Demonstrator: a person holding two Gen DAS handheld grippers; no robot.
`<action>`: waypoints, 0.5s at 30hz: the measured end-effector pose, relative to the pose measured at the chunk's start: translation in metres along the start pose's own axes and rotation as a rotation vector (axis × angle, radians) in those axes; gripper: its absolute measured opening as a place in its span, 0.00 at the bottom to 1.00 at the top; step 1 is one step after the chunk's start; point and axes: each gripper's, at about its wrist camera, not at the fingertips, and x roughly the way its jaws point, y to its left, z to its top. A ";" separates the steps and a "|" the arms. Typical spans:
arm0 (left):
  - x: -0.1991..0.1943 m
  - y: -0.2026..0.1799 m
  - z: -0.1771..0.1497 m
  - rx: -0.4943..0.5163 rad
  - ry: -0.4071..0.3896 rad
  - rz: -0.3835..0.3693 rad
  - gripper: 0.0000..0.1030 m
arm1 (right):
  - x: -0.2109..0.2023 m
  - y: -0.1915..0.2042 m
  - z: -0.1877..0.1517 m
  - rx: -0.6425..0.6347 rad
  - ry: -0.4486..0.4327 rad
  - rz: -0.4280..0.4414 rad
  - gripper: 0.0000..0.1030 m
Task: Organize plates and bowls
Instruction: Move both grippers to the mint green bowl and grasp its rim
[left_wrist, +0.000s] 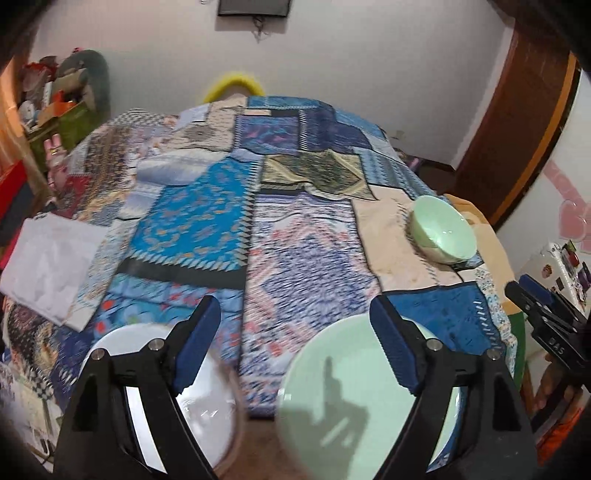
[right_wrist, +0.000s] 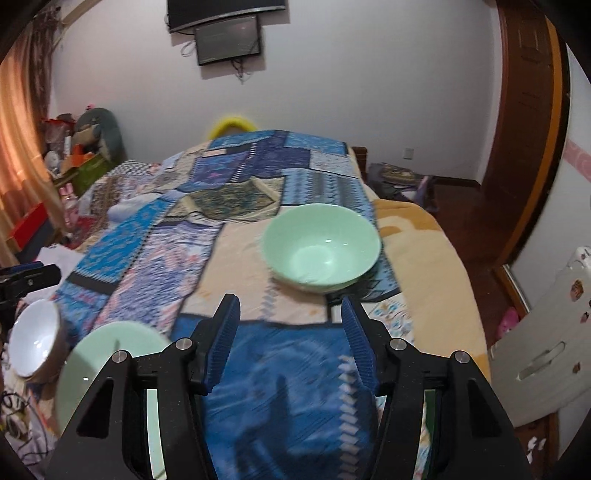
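**Hovering with empty jaws over the patchwork bed**

Hanging above the blue patchwork quilt (left_wrist: 258, 229), the left gripper (left_wrist: 295, 343) stands wide with nothing between its blue ribbed pads. Under its left finger sits a white-lined bowl with a brown outside (left_wrist: 207, 413); under its right finger lies a flat pale-green plate (left_wrist: 347, 398) (a finger's shadow falls across it). A pale-green ceramic bowl (left_wrist: 443, 230) rests upright at two o'clock, well apart. The right gripper (right_wrist: 290, 343) is moderately parted and empty, over quilt; in its view the green bowl (right_wrist: 321, 247) sits at twelve o'clock, plate (right_wrist: 107, 354) and white-lined bowl (right_wrist: 33, 338) at nine o'clock.
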 end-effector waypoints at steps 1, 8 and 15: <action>0.004 -0.005 0.003 0.011 0.002 -0.001 0.81 | 0.006 -0.005 0.003 0.004 -0.002 -0.013 0.52; 0.041 -0.043 0.025 0.088 0.038 -0.005 0.83 | 0.043 -0.037 0.015 0.056 0.023 -0.070 0.48; 0.065 -0.070 0.037 0.156 0.043 -0.022 0.83 | 0.088 -0.063 0.020 0.148 0.125 -0.055 0.28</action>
